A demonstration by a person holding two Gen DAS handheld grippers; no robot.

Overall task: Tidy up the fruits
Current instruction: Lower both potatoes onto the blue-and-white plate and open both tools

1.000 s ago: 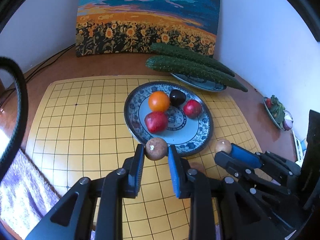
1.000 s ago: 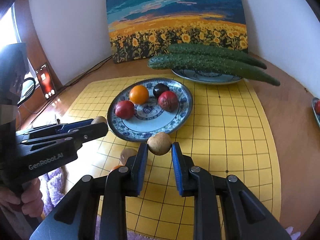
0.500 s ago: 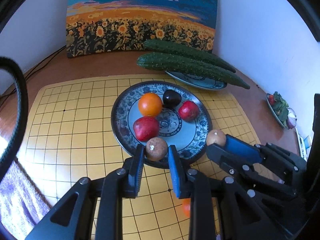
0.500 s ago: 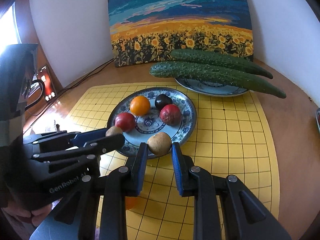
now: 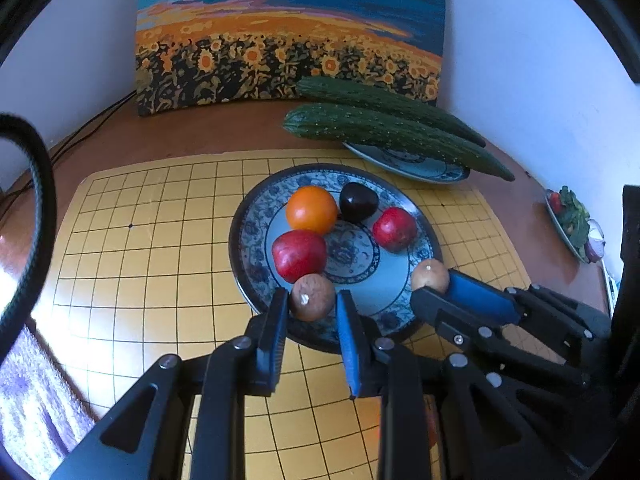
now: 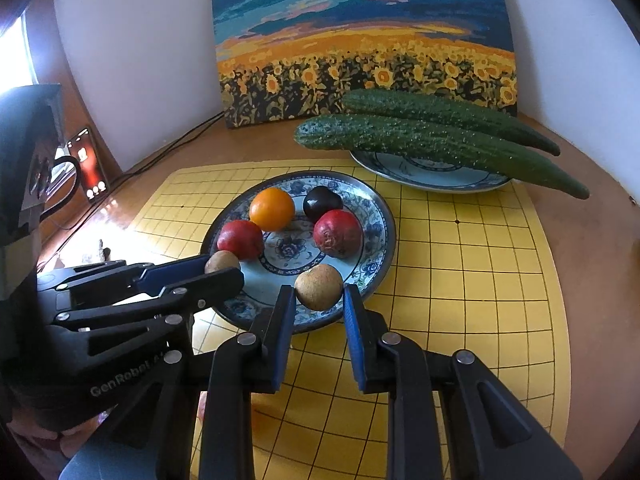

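The blue-patterned plate [image 5: 240, 240] on the yellow grid mat holds an orange [image 5: 312, 210], a dark plum [image 5: 358, 202] and two red fruits [image 5: 298, 255] [image 5: 394, 229]. My left gripper [image 5: 312, 302] is shut on a small brown round fruit [image 5: 310, 294] over the plate's near rim. In the same view the right gripper [image 5: 434, 286] enters from the right, shut on a second brown fruit [image 5: 430, 275] at the plate's right edge. In the right wrist view, my right gripper [image 6: 318, 298] clamps its brown fruit [image 6: 319, 285] above the plate [image 6: 386, 236]. The left gripper [image 6: 224, 270] holds its brown fruit [image 6: 221, 261] beside it.
Two long cucumbers [image 6: 420, 140] lie across a second plate [image 6: 432, 178] behind, in front of a sunflower painting [image 6: 360, 60]. A small dish of vegetables [image 5: 572, 220] sits at the right wall, a lit phone [image 6: 90, 170] and cables at the left. A purple cloth [image 5: 32, 408] lies at the mat's near left.
Both grippers moved forward together with their brown fruits, from above the bare mat to above the near rim of the patterned plate. Neither grip has changed.
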